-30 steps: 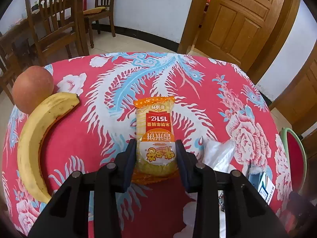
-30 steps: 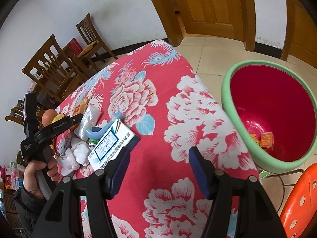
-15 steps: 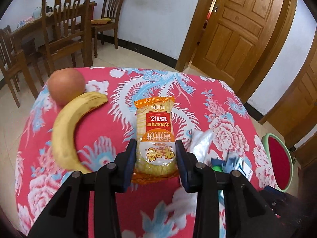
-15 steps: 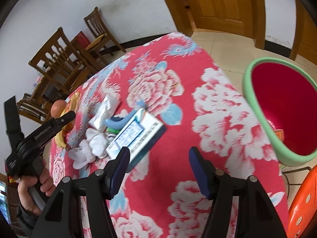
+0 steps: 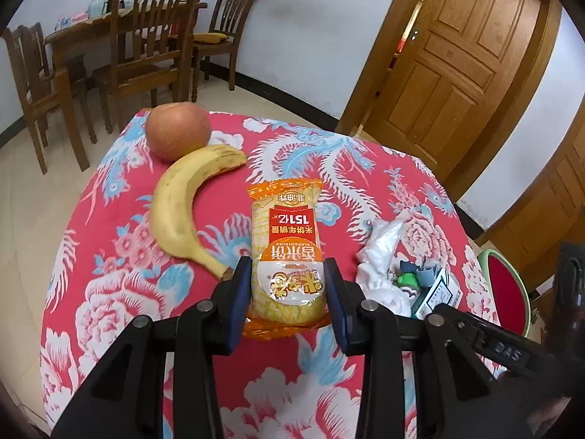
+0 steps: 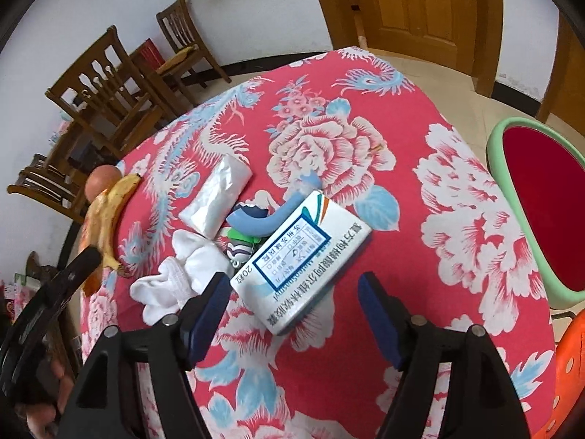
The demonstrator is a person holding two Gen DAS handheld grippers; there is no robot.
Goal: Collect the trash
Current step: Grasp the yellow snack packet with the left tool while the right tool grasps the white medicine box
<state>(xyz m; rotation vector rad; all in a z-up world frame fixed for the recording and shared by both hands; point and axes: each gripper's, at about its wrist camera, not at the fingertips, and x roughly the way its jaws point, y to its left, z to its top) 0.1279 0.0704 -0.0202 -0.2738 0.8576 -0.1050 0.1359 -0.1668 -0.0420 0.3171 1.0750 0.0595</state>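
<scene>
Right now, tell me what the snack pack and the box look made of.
Snack pack: glossy plastic film, likely; it shines and has crimped ends. Box: printed cardboard, apparently; flat faces, sharp folded edges, slight sheen.

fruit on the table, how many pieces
2: an apple at the far left corner of the table, and a banana lying just in front of it, touching or nearly so. Nothing suggests more, though the near edge is hidden.
</scene>
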